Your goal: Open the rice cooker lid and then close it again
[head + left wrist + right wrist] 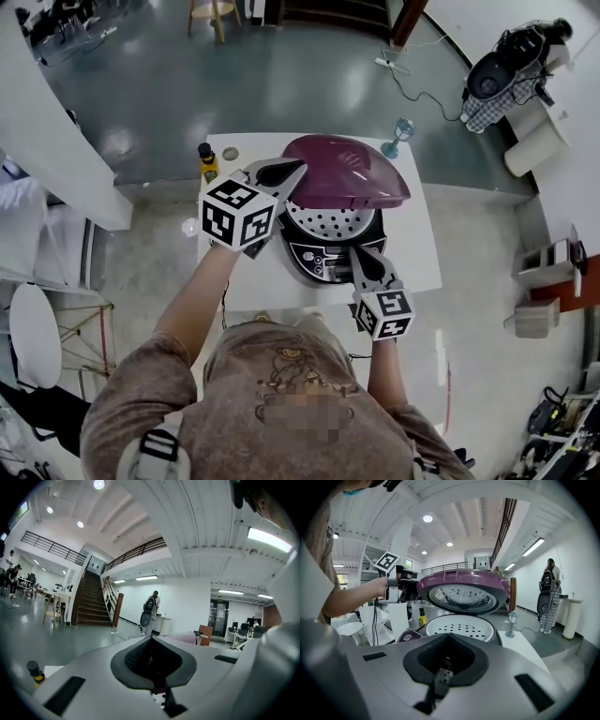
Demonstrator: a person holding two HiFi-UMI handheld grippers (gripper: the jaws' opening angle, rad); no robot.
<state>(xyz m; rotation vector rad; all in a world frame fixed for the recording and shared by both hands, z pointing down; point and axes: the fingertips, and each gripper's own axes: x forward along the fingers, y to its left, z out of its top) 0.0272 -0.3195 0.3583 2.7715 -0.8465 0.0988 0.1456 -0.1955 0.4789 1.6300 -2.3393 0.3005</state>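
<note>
My left claw (281, 173), jaws together, meets the left rim of the domed maroon lid (347, 169), tilted half open above the black rice cooker (314, 258). My right claw (358, 250), also closed, sits at its near panel.

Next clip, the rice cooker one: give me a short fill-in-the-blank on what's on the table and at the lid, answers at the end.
1. The raised lid of the rice cooker is ____ in colour.
2. The claw shut on the lid's edge is the person's ____ one.
3. Under the lid, the white inner tray is dotted with ____.
4. The small bottle beside the cooker has a ____ body.
Missing words: purple; left; holes; yellow.
</note>
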